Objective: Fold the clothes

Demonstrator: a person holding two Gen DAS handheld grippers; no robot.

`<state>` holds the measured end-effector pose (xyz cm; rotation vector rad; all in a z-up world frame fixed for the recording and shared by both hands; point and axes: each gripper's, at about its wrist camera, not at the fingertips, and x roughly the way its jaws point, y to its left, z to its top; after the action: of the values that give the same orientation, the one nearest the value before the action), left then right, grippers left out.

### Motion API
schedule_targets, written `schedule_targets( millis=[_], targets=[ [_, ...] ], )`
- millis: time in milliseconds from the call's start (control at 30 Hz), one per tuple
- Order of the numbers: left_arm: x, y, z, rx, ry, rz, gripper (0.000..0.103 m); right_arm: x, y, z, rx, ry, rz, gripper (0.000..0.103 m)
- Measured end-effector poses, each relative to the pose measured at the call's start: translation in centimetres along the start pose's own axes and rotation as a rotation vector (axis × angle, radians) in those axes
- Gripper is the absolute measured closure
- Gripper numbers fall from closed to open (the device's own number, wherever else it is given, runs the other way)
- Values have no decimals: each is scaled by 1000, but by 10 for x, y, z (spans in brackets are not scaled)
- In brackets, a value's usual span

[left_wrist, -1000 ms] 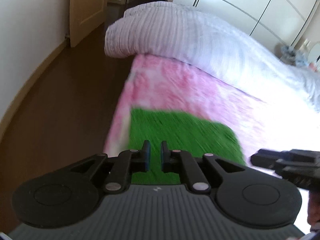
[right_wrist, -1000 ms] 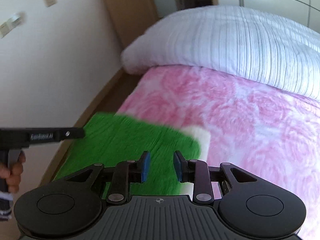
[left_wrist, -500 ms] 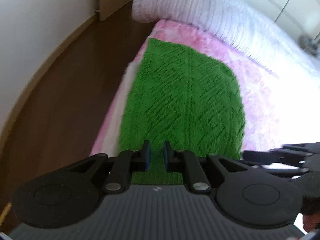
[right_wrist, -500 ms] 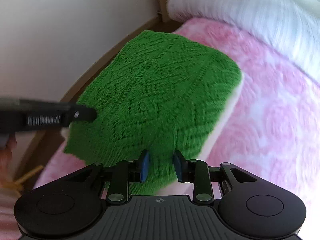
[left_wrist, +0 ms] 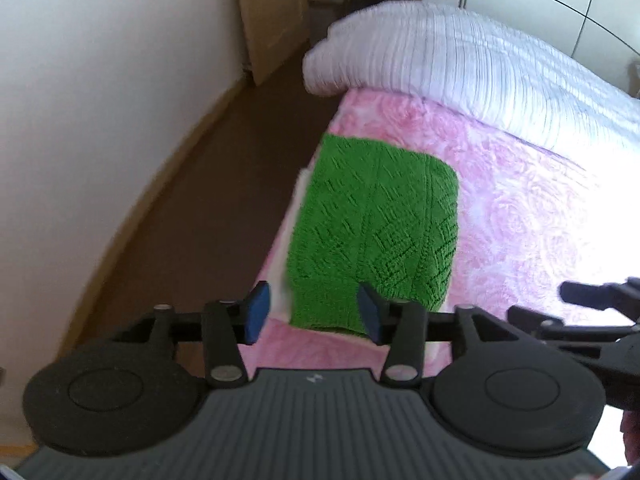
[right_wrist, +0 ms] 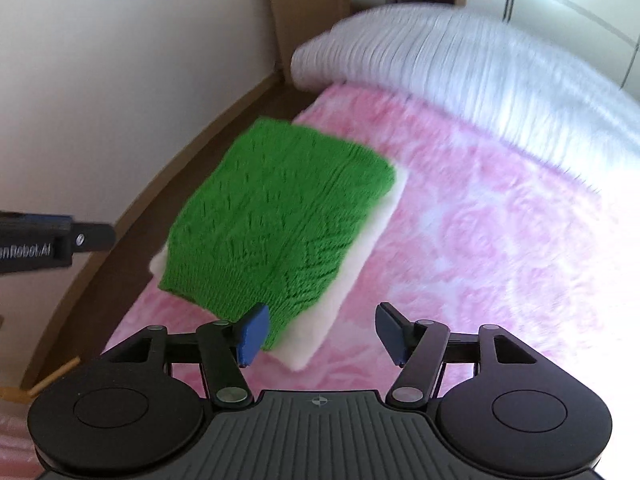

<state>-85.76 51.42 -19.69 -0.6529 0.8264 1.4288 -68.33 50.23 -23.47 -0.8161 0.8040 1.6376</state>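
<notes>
Where it lies ahead of and below both grippers, the green knitted garment (left_wrist: 376,232) is folded into a thick rectangle, chevron-stitch pattern uppermost, stacked on a white folded piece (right_wrist: 356,264) at the near edge of the pink floral bedspread (left_wrist: 520,208). Left gripper (left_wrist: 312,312): jaws opening wide, nothing between them. Right gripper (right_wrist: 320,334): likewise opening, empty. Half a second earlier both stood nearly closed and nearer the garment; both have since drawn back and upward.

White walls (left_wrist: 100,100), brown floor (left_wrist: 224,184), wooden door (left_wrist: 272,12), bright daylight on the pink-covered bed (right_wrist: 500,240).
</notes>
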Motion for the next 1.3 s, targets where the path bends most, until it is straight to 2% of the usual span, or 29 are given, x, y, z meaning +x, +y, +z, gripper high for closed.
schedule_targets(
  millis=[33, 100, 167, 200, 300, 500, 633, 1033, 1300],
  targets=[
    [-13, -4, -3, 11, -35, 31, 42, -11, 1, -1, -3, -13, -18, 40],
    [-40, -11, -9, 21, -104, 77, 41, -27, 6, -3, -22, -39, -31, 40],
    [-66, -14, -14, -5, -160, 70, 41, -44, 7, -6, -36, -71, -33, 39],
    [-76, -14, -16, -25, -164, 55, 41, -51, 6, -8, -32, -86, -34, 39],
    [-102, -14, -20, -89, -150, 19, 42, -74, -1, -15, -11, -123, -16, 39],
    [-140, -36, -34, -131, -150, 93, 42, -120, -26, -29, 23, -111, 84, 39],
    [-151, -55, -42, -200, -106, 82, 42, -144, -40, -38, -12, -95, 118, 39],
    [-193, -138, -81, -272, -76, 149, 42, -178, -105, -67, -59, -40, 209, 39],
    [-196, -186, -111, -314, -16, 197, 42, -181, -140, -80, -120, 4, 223, 39]
  ],
)
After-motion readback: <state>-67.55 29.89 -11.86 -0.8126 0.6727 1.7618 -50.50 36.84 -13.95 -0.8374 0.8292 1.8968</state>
